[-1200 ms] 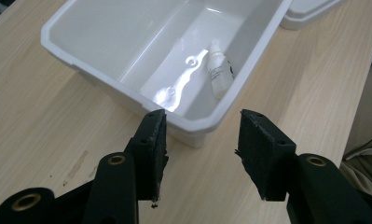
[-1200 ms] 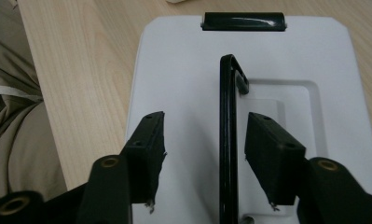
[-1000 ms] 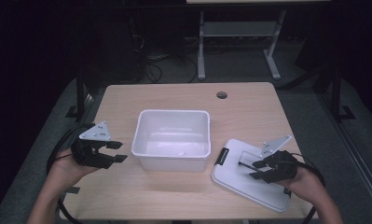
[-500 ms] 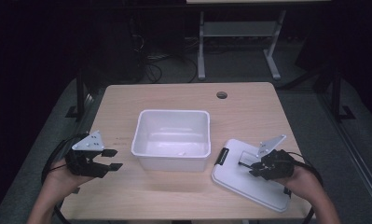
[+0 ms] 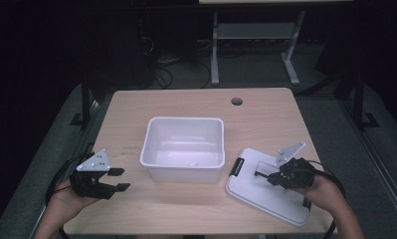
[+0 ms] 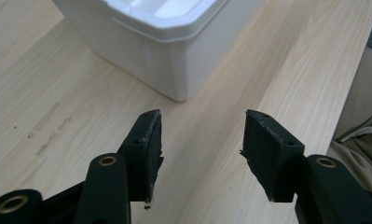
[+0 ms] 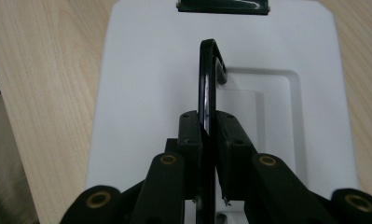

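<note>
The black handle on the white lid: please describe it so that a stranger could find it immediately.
On the wooden table, right of the open white bin, a flat white lid lies near the front edge. A thin black handle stands up from its middle recess, pinched between the right tongs. Unlike the flat black latch at the lid's edge, it is a raised loop.

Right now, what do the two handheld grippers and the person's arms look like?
Both the left gripper and the right gripper are black, each topped by a grey three-cornered plate with small holes. Brass-coloured rivets sit at the linkage joints; the fingers carry dark, worn-edged pads. A black cable trails from each. The forearms are bare, with no sleeves in view.
</note>
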Action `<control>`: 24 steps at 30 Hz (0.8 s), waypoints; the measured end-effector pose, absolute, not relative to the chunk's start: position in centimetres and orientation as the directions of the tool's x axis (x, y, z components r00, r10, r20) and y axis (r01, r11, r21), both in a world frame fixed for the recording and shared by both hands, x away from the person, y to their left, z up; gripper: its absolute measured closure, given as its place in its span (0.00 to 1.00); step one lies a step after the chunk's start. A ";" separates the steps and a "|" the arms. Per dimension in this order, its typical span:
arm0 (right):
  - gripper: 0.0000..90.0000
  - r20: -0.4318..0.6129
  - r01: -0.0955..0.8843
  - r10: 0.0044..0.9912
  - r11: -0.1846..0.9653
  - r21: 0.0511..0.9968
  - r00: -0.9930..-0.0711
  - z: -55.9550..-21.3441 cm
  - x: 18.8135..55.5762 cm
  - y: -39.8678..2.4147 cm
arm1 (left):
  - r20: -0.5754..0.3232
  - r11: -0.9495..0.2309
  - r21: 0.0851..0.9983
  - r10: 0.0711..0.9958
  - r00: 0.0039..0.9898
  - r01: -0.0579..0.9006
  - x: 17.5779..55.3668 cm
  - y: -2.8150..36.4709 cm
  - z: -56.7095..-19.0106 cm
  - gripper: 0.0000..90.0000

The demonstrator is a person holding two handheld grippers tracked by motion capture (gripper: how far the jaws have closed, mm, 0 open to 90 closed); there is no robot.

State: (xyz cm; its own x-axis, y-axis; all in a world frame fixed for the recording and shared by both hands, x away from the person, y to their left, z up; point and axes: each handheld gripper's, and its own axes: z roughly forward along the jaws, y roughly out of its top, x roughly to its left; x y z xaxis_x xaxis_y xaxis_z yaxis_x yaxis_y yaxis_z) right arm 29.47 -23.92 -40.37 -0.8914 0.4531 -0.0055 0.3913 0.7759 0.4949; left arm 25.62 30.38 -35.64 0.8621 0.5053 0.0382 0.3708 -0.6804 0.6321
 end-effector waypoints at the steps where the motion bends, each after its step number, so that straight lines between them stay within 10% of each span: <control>1: 0.90 -0.006 0.391 0.452 0.777 0.493 -0.892 -40.3 29.5 -23.9 | 0.034 -0.677 0.634 0.508 0.861 0.375 25.6 30.4 -35.8 0.52; 24: 0.94 0.011 0.400 0.452 0.779 0.484 -0.892 -39.9 30.0 -24.6 | 0.009 -0.682 0.613 0.510 0.860 0.398 24.9 30.4 -38.7 0.49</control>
State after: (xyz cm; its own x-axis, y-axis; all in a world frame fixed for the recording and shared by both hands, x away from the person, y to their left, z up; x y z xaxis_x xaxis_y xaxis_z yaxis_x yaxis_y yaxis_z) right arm 29.96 -24.58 -39.91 -0.8921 0.4516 0.0108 0.4000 0.7786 0.4836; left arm 24.92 30.41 -38.69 0.8601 0.5101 0.0092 0.3980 -0.6822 0.6133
